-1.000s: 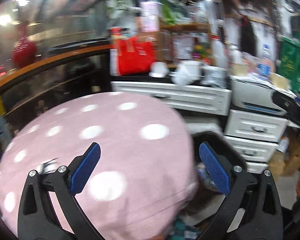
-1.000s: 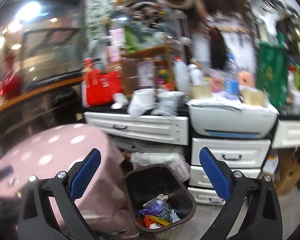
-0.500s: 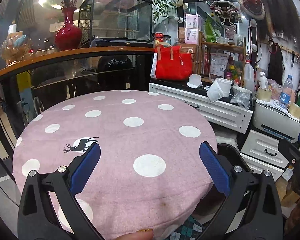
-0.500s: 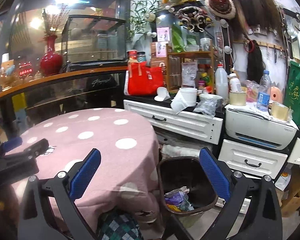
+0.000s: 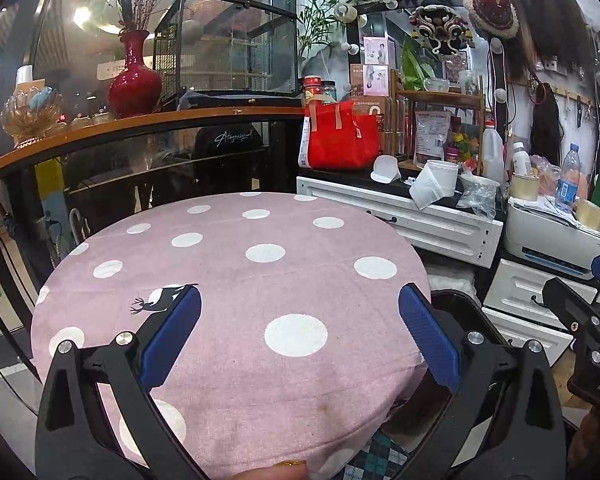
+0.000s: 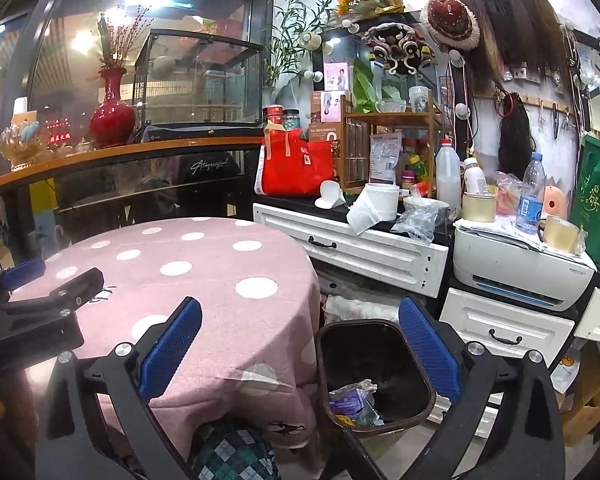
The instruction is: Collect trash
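Observation:
A dark brown trash bin (image 6: 374, 376) stands on the floor right of the round table (image 6: 188, 264); crumpled wrappers (image 6: 354, 400) lie in its bottom. Its rim (image 5: 456, 308) peeks out past the table's right edge in the left wrist view. The pink polka-dot tablecloth (image 5: 236, 280) has no loose items on it. My left gripper (image 5: 300, 336) hovers open above the near part of the table, nothing between its blue pads. My right gripper (image 6: 300, 348) is open and empty, held over the gap between table and bin. The left gripper (image 6: 40, 304) shows at the left edge of the right wrist view.
White drawer units (image 6: 356, 248) and a printer (image 6: 520, 268) stand behind the bin, topped with a red bag (image 6: 296, 164), bottles, cups and a paper roll. A glass railing with a red vase (image 5: 134, 80) curves behind the table. Checkered fabric (image 6: 236, 452) lies below the table's near edge.
Both views have pulled back and steadied: the table looks farther from the left gripper, and the bin has slid to the right between the right gripper's fingers. Both grippers stayed open.

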`<state>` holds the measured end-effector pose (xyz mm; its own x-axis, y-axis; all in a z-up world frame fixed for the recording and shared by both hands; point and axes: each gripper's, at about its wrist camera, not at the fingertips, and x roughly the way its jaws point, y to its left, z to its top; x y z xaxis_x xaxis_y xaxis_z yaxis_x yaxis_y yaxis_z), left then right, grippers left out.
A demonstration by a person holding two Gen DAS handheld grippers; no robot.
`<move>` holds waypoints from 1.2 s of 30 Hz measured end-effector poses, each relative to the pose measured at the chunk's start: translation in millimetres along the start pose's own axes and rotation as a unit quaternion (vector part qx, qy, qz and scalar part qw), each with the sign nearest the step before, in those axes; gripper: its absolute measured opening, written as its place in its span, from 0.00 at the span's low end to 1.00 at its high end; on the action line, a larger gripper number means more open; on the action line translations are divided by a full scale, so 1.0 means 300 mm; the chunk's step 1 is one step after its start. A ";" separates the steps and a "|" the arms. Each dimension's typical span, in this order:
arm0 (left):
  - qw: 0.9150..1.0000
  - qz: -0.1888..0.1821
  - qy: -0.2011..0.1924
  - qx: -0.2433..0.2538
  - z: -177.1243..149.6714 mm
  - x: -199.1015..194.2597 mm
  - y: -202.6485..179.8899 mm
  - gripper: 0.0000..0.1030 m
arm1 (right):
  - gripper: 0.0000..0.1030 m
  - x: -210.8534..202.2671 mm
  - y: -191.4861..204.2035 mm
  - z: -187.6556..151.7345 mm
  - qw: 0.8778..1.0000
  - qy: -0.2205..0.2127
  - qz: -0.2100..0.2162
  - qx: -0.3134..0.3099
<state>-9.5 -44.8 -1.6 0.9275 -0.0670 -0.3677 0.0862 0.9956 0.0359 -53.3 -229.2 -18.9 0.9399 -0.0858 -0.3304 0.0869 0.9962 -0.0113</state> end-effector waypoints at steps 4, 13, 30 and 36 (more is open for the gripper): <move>1.000 -0.002 0.001 -0.005 -0.004 0.000 0.000 0.94 | 0.95 0.000 0.000 -0.002 1.000 -0.001 0.001 0.000; 1.000 -0.004 0.000 -0.007 -0.005 -0.005 -0.003 0.94 | 0.95 -0.004 0.006 -0.001 1.000 -0.004 0.001 -0.002; 1.000 -0.009 0.001 -0.008 -0.003 -0.006 -0.008 0.94 | 0.95 -0.009 0.006 0.002 1.000 -0.006 0.002 -0.001; 1.000 -0.009 0.004 -0.006 -0.003 -0.003 -0.013 0.94 | 0.95 -0.008 0.005 0.000 1.000 -0.006 0.002 -0.001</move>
<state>-11.1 -48.5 -2.3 0.9229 -0.0849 -0.3755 0.0984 0.9950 0.0171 -55.3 -227.6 -18.1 0.9442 -0.0818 -0.3190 0.0823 0.9965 -0.0120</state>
